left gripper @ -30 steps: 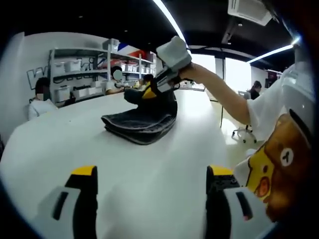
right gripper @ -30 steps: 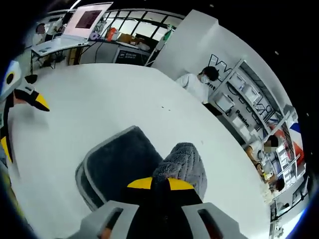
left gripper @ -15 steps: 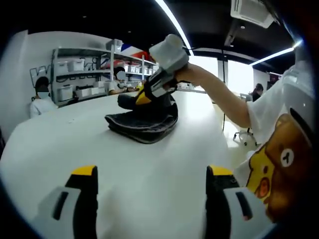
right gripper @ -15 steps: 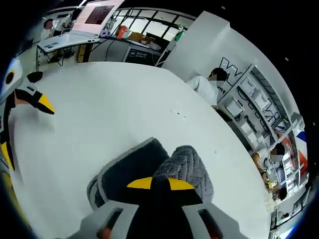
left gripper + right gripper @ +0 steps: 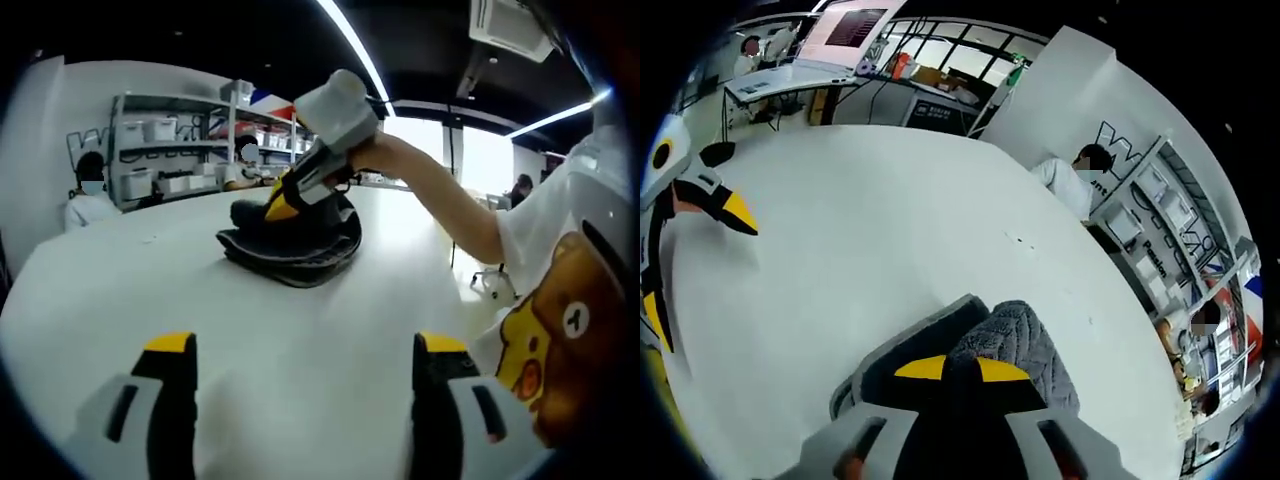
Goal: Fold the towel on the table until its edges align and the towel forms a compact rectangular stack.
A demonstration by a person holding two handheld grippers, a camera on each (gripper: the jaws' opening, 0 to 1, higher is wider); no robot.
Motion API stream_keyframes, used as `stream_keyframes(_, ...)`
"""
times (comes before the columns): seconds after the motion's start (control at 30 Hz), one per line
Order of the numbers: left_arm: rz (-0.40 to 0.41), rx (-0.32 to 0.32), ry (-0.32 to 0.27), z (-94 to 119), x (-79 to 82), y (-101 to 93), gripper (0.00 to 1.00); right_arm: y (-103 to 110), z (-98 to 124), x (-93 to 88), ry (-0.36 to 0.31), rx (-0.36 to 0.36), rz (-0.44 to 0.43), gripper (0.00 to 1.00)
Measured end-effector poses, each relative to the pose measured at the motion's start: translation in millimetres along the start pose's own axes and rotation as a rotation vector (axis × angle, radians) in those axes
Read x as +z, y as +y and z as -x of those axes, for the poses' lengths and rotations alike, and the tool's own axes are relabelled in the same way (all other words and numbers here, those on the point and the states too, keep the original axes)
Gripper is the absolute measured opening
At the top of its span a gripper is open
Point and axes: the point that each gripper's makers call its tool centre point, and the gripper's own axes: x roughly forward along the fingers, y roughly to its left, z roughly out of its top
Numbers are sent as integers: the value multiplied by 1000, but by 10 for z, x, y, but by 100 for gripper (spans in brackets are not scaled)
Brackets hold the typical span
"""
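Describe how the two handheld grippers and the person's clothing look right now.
Left gripper: black fingers with yellow tips and pale grey side plates. Right gripper: the same black fingers, yellow tips and grey plates, with a grey box on its body. The person wears a white short-sleeved T-shirt with a brown cartoon bear print.

Right claw point(image 5: 960, 368) clamped on towel point(image 5: 1015, 340); left claw point(image 5: 300, 345) jaws apart, holding nothing.

Dark grey ribbed towel point(image 5: 1015, 345) with a paler edge on the white table point(image 5: 870, 230), yellow-tipped black jaws.
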Motion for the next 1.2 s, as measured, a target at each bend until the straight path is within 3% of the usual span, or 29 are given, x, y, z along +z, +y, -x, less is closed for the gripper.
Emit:
stream_keyframes(0.47,8,3,-13,39,-1,13,94,158,-34,131,-12,41,16,9)
stream_keyframes(1.2,35,17,-21,80,-64,63,93,416,-228,72,42,87,47,9)
